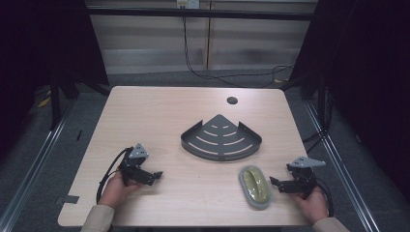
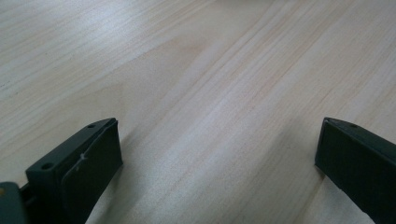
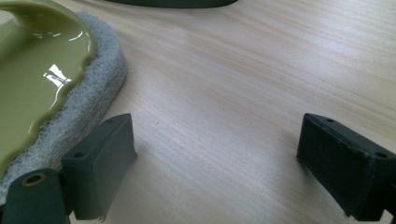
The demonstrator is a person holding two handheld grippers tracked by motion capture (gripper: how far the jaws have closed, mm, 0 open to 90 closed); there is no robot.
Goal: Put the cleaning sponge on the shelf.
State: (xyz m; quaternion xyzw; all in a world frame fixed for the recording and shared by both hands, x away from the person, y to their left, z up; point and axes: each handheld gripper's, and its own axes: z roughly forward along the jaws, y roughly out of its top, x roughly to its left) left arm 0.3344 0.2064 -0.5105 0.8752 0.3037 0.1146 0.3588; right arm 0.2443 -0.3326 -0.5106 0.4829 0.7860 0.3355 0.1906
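Note:
An oval scrubbing pad (image 1: 255, 186) with a glossy olive-green handle on a grey fibre base lies near the table's front right. In the right gripper view the same scrubbing pad (image 3: 56, 84) sits just left of the jaws, beside them and not between them. My right gripper (image 1: 275, 183) rests low at the front right, open and empty, pointing left at the pad. At the front left, my left gripper (image 1: 157, 175) is open too, and my left gripper (image 2: 217, 154) has bare wood between its jaws. A dark grey corner shelf tray (image 1: 221, 138) stands mid-table.
A round cable hole (image 1: 232, 100) is cut in the table's far side. Black cables (image 1: 104, 176) trail from the left gripper near the front edge. Dark frame posts stand at both sides, and bare wood (image 1: 145, 116) stretches across the back left.

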